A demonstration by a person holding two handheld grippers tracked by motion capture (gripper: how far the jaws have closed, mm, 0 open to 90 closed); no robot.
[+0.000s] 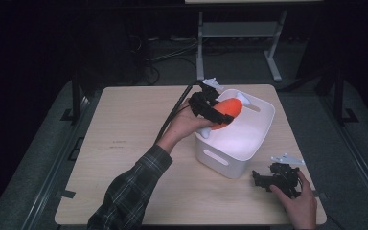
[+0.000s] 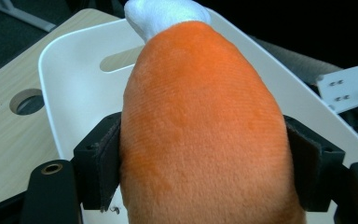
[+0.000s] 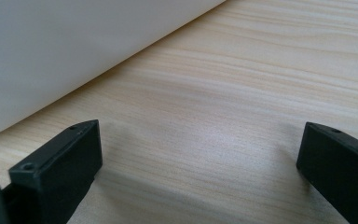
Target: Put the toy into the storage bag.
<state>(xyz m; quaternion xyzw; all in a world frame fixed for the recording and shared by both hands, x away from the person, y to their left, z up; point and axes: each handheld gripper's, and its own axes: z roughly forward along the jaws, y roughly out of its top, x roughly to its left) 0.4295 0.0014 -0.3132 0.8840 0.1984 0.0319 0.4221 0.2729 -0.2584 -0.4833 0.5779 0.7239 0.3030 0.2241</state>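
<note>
left hand-held gripper (image 1: 215, 112) grasping orange plush (image 1: 227, 109) over white bin (image 1: 249, 143) | right hand-held gripper (image 1: 263, 179) released | pale wood table (image 1: 124, 139) | dark room

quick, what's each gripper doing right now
left gripper: closed on the orange plush toy over the white bin
right gripper: open, holding nothing, low over the table

An orange plush toy (image 2: 200, 135) with a white tip is clamped between the left hand-held gripper (image 1: 214, 111) pads. It hangs tilted over the white plastic bin (image 1: 249, 143), which stands on the tabletop (image 1: 124, 143).
</note>
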